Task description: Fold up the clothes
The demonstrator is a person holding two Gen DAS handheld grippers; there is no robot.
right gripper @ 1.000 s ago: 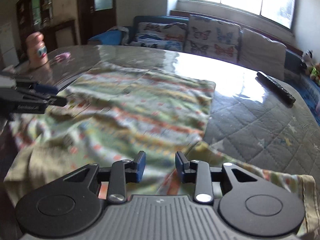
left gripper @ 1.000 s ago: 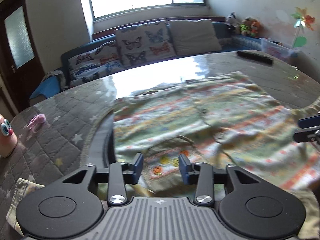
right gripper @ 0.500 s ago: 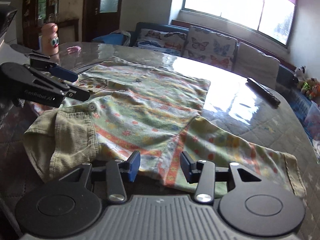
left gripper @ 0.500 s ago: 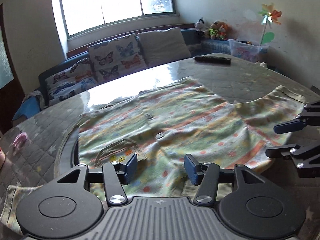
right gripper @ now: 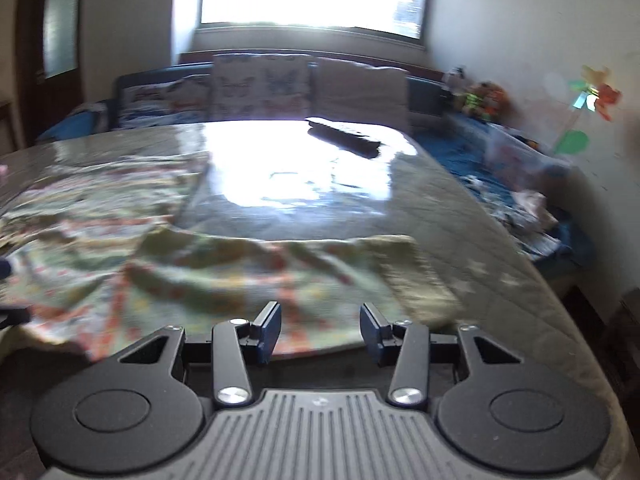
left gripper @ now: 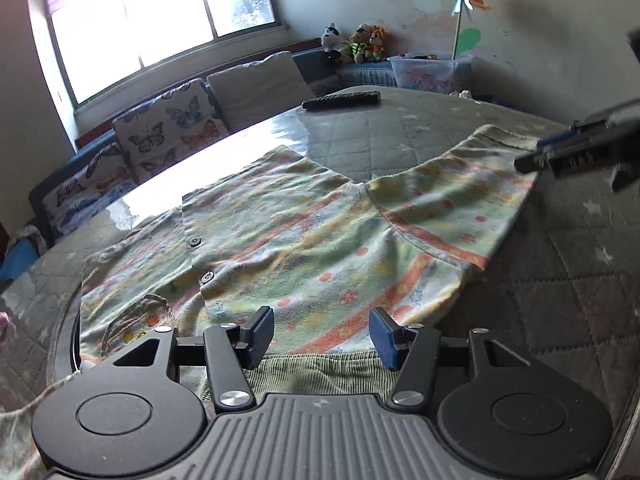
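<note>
A green, orange-striped button shirt lies spread flat on the round quilted table, its corduroy collar nearest me. My left gripper is open and empty, hovering just above the collar edge. In the left wrist view my right gripper hovers over the end of the shirt's right sleeve. In the blurred right wrist view the right gripper is open and empty above that sleeve.
A black remote control lies on the far side of the table, also in the right wrist view. A sofa with butterfly cushions stands behind the table. A plastic box and soft toys sit at the back right.
Both grippers have opened wider and swung to the right. The right gripper has moved from the shirt's body out over the right sleeve. The shirt lies as before.
</note>
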